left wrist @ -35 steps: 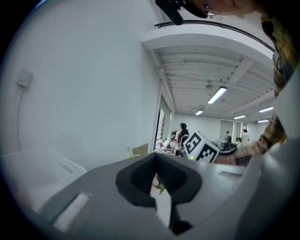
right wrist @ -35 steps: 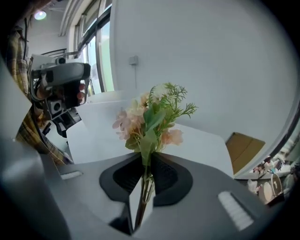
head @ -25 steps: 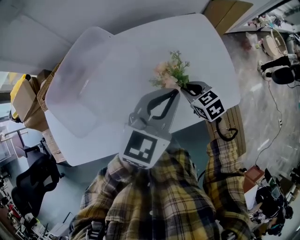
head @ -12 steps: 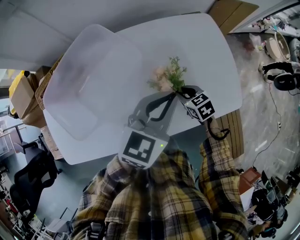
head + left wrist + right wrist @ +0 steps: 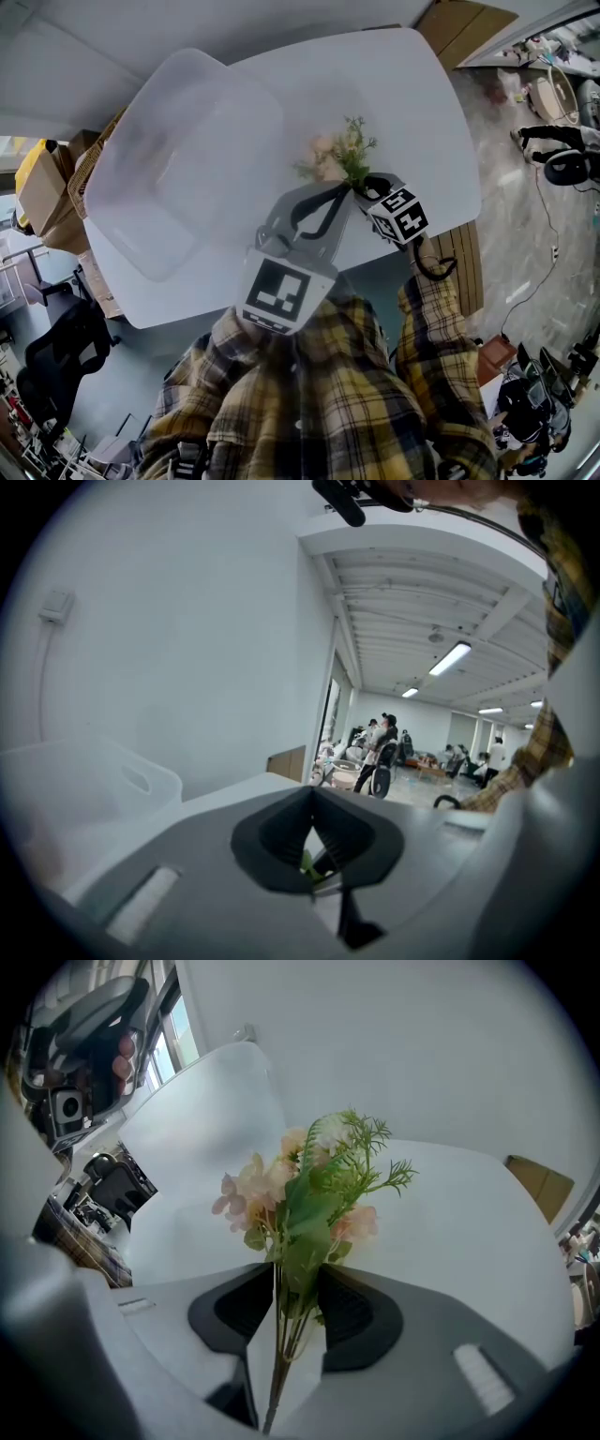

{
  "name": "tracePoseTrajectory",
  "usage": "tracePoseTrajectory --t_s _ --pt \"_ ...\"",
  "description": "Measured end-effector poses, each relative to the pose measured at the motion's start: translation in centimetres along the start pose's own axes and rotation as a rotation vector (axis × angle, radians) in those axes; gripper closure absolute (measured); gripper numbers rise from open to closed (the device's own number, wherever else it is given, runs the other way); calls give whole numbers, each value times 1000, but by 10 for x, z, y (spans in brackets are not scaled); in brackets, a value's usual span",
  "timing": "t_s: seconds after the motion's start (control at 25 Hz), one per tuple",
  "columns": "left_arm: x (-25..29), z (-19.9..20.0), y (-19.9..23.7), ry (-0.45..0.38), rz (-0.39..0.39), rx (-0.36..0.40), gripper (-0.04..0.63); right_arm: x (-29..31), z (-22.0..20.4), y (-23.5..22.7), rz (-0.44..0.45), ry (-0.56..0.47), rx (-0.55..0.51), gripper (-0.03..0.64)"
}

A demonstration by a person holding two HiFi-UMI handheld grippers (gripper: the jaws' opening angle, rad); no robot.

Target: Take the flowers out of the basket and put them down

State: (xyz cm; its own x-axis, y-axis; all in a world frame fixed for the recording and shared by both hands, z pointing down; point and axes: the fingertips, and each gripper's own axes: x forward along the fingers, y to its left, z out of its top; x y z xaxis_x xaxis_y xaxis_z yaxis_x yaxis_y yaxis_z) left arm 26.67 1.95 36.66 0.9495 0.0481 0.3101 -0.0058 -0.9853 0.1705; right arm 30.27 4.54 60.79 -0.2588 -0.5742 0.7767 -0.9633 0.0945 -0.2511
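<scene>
Opening just now, the jaws of my right gripper point(image 5: 298, 1279) stand parted round the stems of the flowers point(image 5: 309, 1185), which are upright over the table point(image 5: 412, 103), outside the basket point(image 5: 178, 159); I judge the release nearly done.

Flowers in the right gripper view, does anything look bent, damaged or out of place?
Nothing stands out. The flowers look intact, with their stems running straight between the right gripper's jaws, which have just been opening. The white table lies beyond.

no text, label, brand or number can be read anywhere.
</scene>
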Motion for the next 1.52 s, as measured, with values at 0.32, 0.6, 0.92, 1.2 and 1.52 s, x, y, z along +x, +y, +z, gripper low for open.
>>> tracePoseTrajectory --t_s 0.32,0.6,0.92,1.2,1.52 --pt "1 4 -1 -10 9 4 594 -13 5 3 0 -53 56 385" --pt "-3 11 -1 -23 29 5 594 -38 9 -1 -46 -101 81 374" --pt "-16 28 2 -65 62 11 594 -84 34 12 -55 -208 120 397" --pt "-56 51 5 -125 115 32 594 -132 115 75 26 -406 56 436" --pt "-140 63 42 -189 280 35 594 -147 218 179 160 -599 -107 495"
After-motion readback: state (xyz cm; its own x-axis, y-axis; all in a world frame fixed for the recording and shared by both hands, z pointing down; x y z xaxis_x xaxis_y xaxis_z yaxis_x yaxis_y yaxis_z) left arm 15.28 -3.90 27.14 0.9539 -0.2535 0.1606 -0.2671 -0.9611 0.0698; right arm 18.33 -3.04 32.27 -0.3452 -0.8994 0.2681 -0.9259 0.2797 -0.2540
